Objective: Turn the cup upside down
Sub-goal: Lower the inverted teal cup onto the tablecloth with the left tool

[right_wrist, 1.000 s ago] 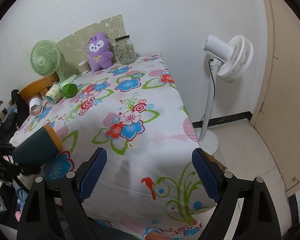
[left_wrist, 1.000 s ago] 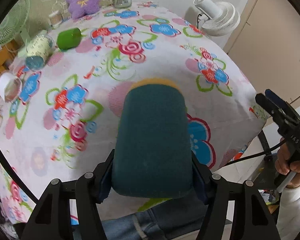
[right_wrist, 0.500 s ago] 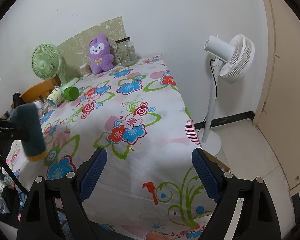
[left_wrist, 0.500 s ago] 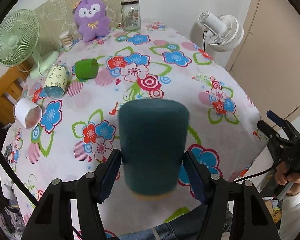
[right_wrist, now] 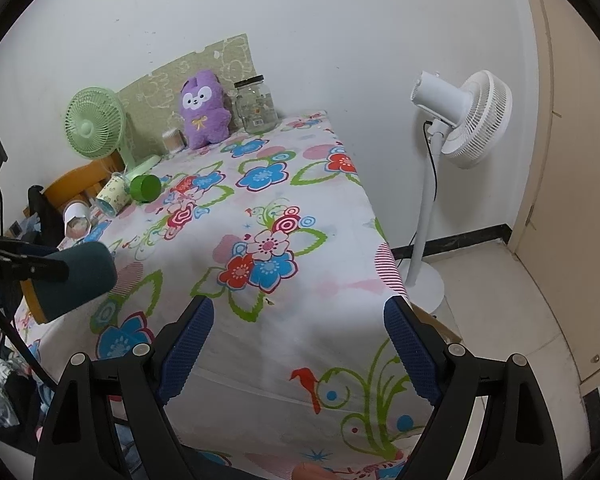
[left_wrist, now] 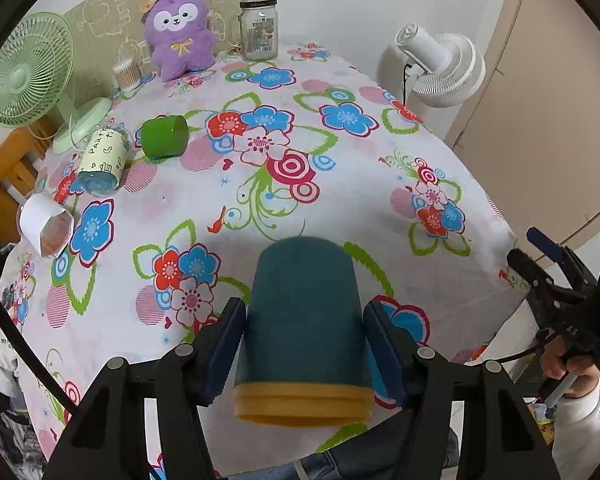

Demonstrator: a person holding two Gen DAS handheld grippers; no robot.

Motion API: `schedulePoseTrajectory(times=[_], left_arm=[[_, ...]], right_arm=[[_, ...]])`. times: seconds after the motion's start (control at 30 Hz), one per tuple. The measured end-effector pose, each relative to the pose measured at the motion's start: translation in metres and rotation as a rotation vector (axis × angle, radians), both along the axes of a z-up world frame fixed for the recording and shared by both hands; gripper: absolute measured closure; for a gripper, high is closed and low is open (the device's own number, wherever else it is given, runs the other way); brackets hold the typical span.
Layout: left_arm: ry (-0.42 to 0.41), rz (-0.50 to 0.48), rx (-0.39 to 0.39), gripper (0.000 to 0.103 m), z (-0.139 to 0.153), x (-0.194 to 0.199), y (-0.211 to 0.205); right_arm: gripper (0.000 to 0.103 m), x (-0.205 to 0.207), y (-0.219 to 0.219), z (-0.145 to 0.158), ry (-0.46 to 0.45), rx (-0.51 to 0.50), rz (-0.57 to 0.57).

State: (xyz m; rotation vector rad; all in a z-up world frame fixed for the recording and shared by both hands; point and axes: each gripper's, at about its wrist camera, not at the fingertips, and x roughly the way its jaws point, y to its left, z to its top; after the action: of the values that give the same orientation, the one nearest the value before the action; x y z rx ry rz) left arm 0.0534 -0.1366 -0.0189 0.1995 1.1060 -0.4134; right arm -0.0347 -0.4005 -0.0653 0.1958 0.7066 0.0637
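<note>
My left tongs (left_wrist: 304, 344) clamp the cup (left_wrist: 304, 320) over the table's (left_wrist: 260, 184) near edge — axis tilted, rim toward me; right tongs (right_wrist: 298, 344) wide, idle

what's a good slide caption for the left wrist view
Left gripper holds a teal cup, yellow rim toward the camera, above the floral tablecloth.
</note>
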Motion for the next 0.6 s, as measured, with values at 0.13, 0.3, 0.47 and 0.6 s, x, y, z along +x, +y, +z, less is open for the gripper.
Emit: schedulePoseTrajectory(times=[0.13, 0.3, 0.47, 0.6], left_arm=[[-0.036, 0.014, -0.012, 0.041, 0.006, -0.002, 0.006], [0.014, 0.009, 0.008, 0.054, -0.010, -0.002, 0.006], [0.048, -0.010, 0.044, 0.053, -0.021, -0.001, 0.001], [0.087, -0.010, 0.022, 0.038, -0.020, 0.004, 0.001]], right_arm=[[0.014, 0.000, 0.002, 0.002, -0.004, -0.010, 0.005], [0.014, 0.000, 0.003, 0.001, -0.002, -0.004, 0.007], [0.014, 0.001, 0.006, 0.002, -0.004, -0.008, 0.012], [0.014, 0.001, 0.007, 0.001, -0.001, -0.007, 0.008]])
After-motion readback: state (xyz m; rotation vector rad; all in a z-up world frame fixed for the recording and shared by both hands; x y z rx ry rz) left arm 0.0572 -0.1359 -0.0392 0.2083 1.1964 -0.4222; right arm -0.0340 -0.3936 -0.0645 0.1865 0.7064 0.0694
